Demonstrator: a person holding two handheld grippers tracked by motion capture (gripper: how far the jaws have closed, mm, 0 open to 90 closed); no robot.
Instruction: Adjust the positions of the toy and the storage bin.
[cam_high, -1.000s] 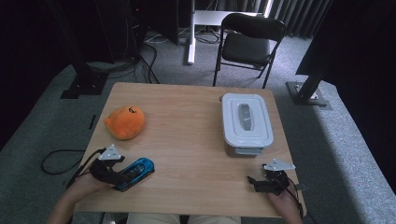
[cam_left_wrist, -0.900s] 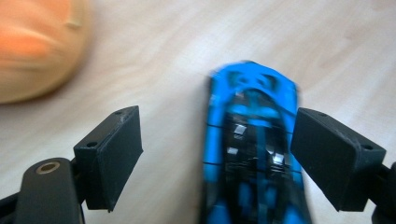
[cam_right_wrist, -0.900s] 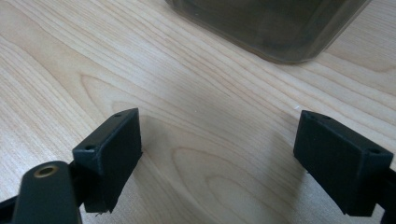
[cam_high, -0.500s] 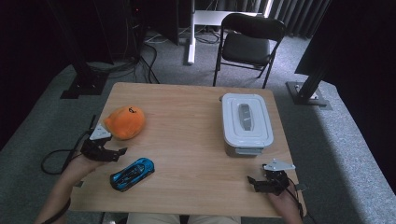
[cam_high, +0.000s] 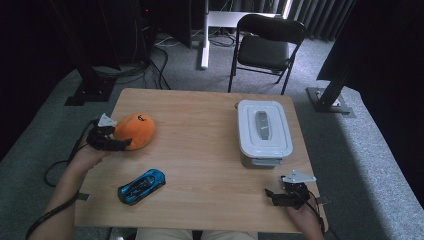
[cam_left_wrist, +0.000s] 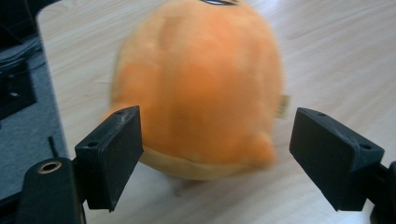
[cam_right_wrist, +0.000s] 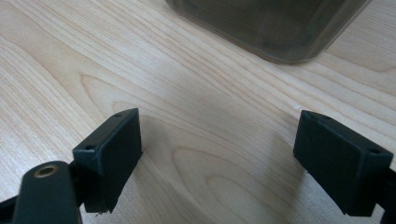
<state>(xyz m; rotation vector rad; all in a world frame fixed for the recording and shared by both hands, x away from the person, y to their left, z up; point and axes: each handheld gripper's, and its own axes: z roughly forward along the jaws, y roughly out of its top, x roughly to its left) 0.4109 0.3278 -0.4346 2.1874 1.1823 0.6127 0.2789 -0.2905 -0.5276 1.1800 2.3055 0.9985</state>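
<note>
An orange plush toy (cam_high: 135, 130) lies at the left side of the wooden table (cam_high: 200, 120). My left gripper (cam_high: 125, 143) is right beside it, open, jaws pointing at its near side. In the left gripper view the plush (cam_left_wrist: 201, 88) sits just ahead of and partly between the two wide-apart jaws, not pinched. A blue toy car (cam_high: 141, 186) lies near the front left edge. My right gripper (cam_high: 272, 196) rests open at the front right, with bare table between its jaws (cam_right_wrist: 215, 158).
A white lidded container (cam_high: 263, 131) stands at the right of the table, its lower wall (cam_right_wrist: 275, 28) just ahead of the right gripper. A black folding chair (cam_high: 265, 45) stands behind the table. Cables trail on the grey floor at the left.
My left gripper has left the blue car and moved away from the front edge, up to the orange plush. The car stays where it lay. The right gripper has not moved.
</note>
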